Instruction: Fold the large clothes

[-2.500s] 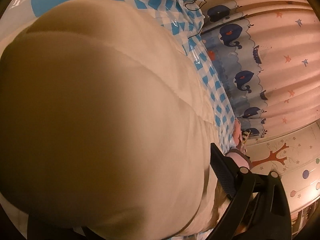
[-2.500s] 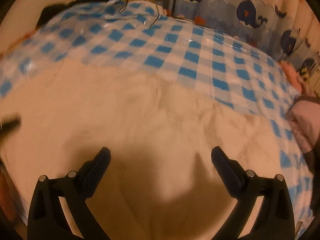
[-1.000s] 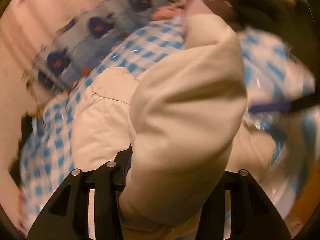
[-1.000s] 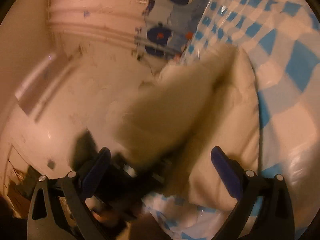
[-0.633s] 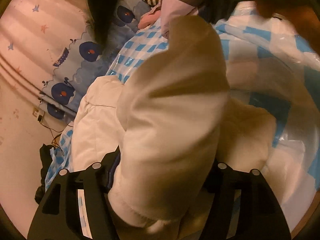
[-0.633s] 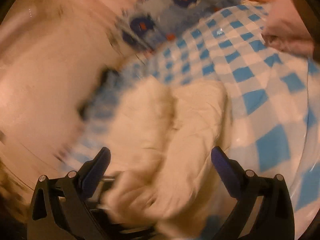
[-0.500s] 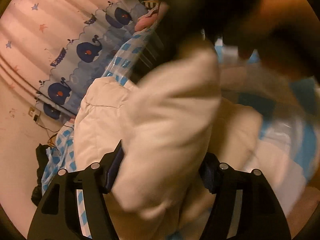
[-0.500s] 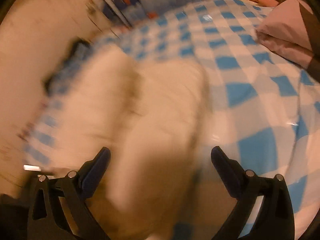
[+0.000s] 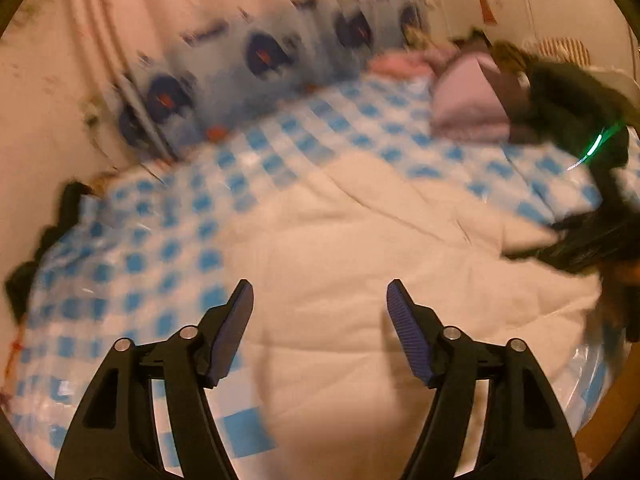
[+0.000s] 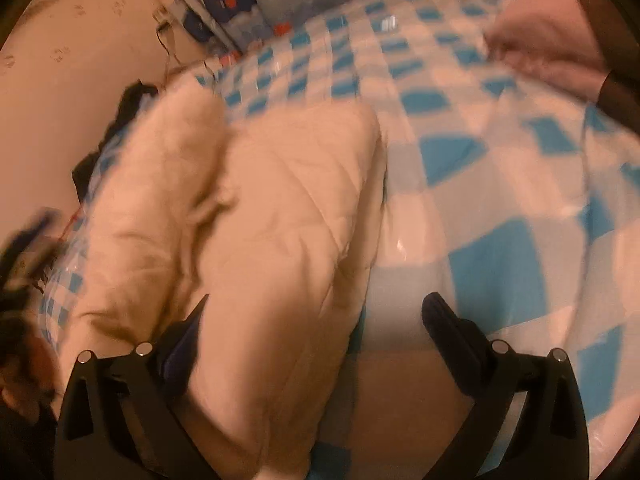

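Cream quilted padded jacket (image 9: 360, 264) lies spread on the blue-and-white checked plastic sheet (image 9: 132, 264), one side already folded over. My left gripper (image 9: 319, 312) hovers above it, jaws half apart and closing on nothing; a moment ago they clamped a puffy sleeve. My right gripper (image 10: 312, 320) gapes wide, jacket edge between the jaws, unpinched. Best next: pinch the bulging edge low, fold flat, press air out.

No legible text or labels.
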{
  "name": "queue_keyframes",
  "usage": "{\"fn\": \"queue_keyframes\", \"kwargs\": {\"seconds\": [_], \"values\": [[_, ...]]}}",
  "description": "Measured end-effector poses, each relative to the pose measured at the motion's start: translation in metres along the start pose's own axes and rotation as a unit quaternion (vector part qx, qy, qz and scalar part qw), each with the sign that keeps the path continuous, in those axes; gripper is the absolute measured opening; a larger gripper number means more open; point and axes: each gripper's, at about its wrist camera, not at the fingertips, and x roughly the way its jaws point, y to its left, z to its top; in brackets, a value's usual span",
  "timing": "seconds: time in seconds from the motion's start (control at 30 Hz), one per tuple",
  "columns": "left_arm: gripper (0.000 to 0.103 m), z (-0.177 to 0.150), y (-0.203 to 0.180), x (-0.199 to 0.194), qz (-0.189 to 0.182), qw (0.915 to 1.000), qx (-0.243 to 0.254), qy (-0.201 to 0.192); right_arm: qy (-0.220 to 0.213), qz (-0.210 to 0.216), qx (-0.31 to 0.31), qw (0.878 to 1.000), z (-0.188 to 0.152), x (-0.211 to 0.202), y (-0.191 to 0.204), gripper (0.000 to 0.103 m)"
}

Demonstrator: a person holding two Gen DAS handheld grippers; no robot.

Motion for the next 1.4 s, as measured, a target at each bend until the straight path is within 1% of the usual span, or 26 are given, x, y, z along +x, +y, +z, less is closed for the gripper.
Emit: {"fn": "queue_keyframes", "kwargs": {"seconds": [0.03,0.07,0.1,0.13,0.2,0.27,0.3,0.33,0.37,0.4,0.43,0.47,0.5,0.53,0.57,0.6,0.63,0.67,0.73,0.8,0.9,1.03,1.23,1.3,1.37,1.4], "values": [[0.049,-0.003,-0.015,0.013,-0.004,0.9998,0.016,0.014,-0.017,0.002,-0.003,1.000,0.006,-0.010,0.004,0.097],[0.038,-0.006,-0.031,0.021,0.001,0.9991,0.039,0.018,-0.028,0.004,-0.006,1.000,0.013,-0.017,0.007,0.097],[0.029,-0.009,-0.044,0.024,0.004,0.9984,0.053,0.018,-0.034,0.005,-0.010,0.999,0.020,-0.021,0.011,0.097],[0.024,-0.013,-0.061,0.028,0.012,0.9971,0.074,0.016,-0.039,0.006,-0.016,0.999,0.030,-0.024,0.016,0.097],[0.000,-0.023,-0.090,0.031,0.033,0.9913,0.127,0.010,-0.028,0.016,-0.017,0.999,0.048,-0.014,0.025,0.097],[0.000,-0.036,-0.114,0.032,0.078,0.9801,0.183,-0.002,-0.003,0.016,-0.016,1.000,0.060,0.007,0.030,0.097],[0.000,-0.040,-0.118,0.030,0.086,0.9770,0.195,-0.008,0.015,0.003,-0.018,1.000,0.064,0.022,0.031,0.097],[0.000,-0.041,-0.114,0.026,0.079,0.9787,0.189,-0.010,0.047,-0.022,-0.023,0.998,0.062,0.044,0.031,0.097],[0.000,-0.040,-0.109,0.022,0.068,0.9814,0.179,-0.011,0.068,-0.036,-0.023,0.997,0.056,0.059,0.030,0.097],[0.002,-0.037,-0.096,0.016,0.043,0.9869,0.155,-0.009,0.083,-0.033,-0.008,0.996,0.051,0.073,0.021,0.097],[0.006,-0.033,-0.083,0.006,0.019,0.9912,0.130,-0.011,0.084,-0.024,0.008,0.996,0.046,0.076,0.015,0.097],[0.028,-0.032,-0.072,-0.004,0.010,0.9933,0.114,-0.019,0.083,-0.018,0.028,0.996,0.044,0.077,0.006,0.097],[0.053,-0.030,-0.061,-0.016,0.008,0.9948,0.096,-0.034,0.082,-0.017,0.038,0.996,0.041,0.076,0.000,0.097],[0.058,-0.029,-0.044,-0.032,0.001,0.9962,0.068,-0.053,0.082,-0.016,0.041,0.996,0.038,0.075,-0.002,0.097],[0.064,-0.027,-0.024,-0.044,-0.009,0.9975,0.033,-0.061,0.082,-0.015,0.044,0.996,0.036,0.074,-0.004,0.097],[0.077,-0.026,-0.005,-0.053,-0.015,0.9976,0.001,-0.067,0.082,-0.014,0.046,0.995,0.034,0.072,-0.005,0.097],[0.082,-0.026,0.007,-0.059,-0.009,0.9970,-0.019,-0.074,0.081,-0.014,0.048,0.995,0.033,0.071,-0.005,0.097],[0.087,-0.029,0.026,-0.065,0.005,0.9957,-0.044,-0.082,0.079,-0.013,0.049,0.996,0.032,0.071,-0.004,0.097],[0.088,-0.033,0.052,-0.064,0.009,0.9946,-0.075,-0.072,0.077,-0.013,0.052,0.996,0.031,0.071,-0.003,0.097],[0.089,-0.042,0.073,-0.051,0.013,0.9929,-0.106,-0.053,0.073,-0.011,0.057,0.996,0.029,0.071,-0.002,0.097],[0.089,-0.055,0.090,-0.034,0.002,0.9896,-0.140,-0.033,0.069,-0.004,0.063,0.996,0.028,0.074,-0.004,0.097],[0.089,-0.067,0.092,-0.020,-0.021,0.9849,-0.170,-0.026,0.068,0.005,0.071,0.995,0.026,0.076,-0.007,0.097],[0.089,-0.074,0.090,-0.011,-0.043,0.9833,-0.174,-0.029,0.063,0.017,0.082,0.995,0.023,0.077,-0.010,0.097],[0.089,-0.075,0.095,-0.010,-0.062,0.9793,-0.190,-0.030,0.061,0.023,0.088,0.994,0.021,0.078,-0.013,0.097],[0.089,-0.078,0.105,-0.005,-0.088,0.9710,-0.220,-0.028,0.061,0.025,0.090,0.994,0.021,0.078,-0.013,0.097],[0.090,-0.080,0.111,-0.002,-0.096,0.9663,-0.238,-0.026,0.061,0.026,0.090,0.994,0.021,0.078,-0.013,0.097]]}}
